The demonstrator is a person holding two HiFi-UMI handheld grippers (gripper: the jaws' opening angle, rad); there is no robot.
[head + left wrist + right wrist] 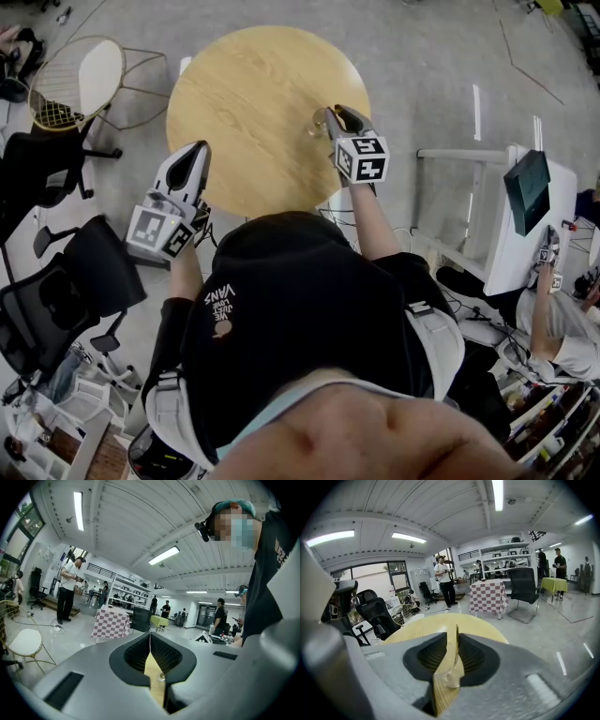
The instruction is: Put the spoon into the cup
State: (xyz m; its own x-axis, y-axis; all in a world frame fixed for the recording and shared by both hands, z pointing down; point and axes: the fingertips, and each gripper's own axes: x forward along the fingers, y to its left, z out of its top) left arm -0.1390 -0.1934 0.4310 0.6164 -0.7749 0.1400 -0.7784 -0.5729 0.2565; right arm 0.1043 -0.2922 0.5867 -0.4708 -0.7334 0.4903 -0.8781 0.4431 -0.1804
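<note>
A clear glass cup (316,127) stands on the round wooden table (253,84) near its right edge. My right gripper (330,113) hovers just beside and above it with its jaws closed together. In the right gripper view the cup (450,674) shows through the slit below the touching tips (456,632), apart from the pads. My left gripper (195,150) is shut and holds nothing at the table's near left edge. In its own view, the left gripper (150,637) shows the cup (161,677) small and far through the slit. No spoon is visible in any view.
A gold wire chair (80,80) with a white seat stands left of the table. Black office chairs (66,281) crowd the near left. A white desk (525,225) with a seated person is at the right. A checkered table (488,597) stands far off.
</note>
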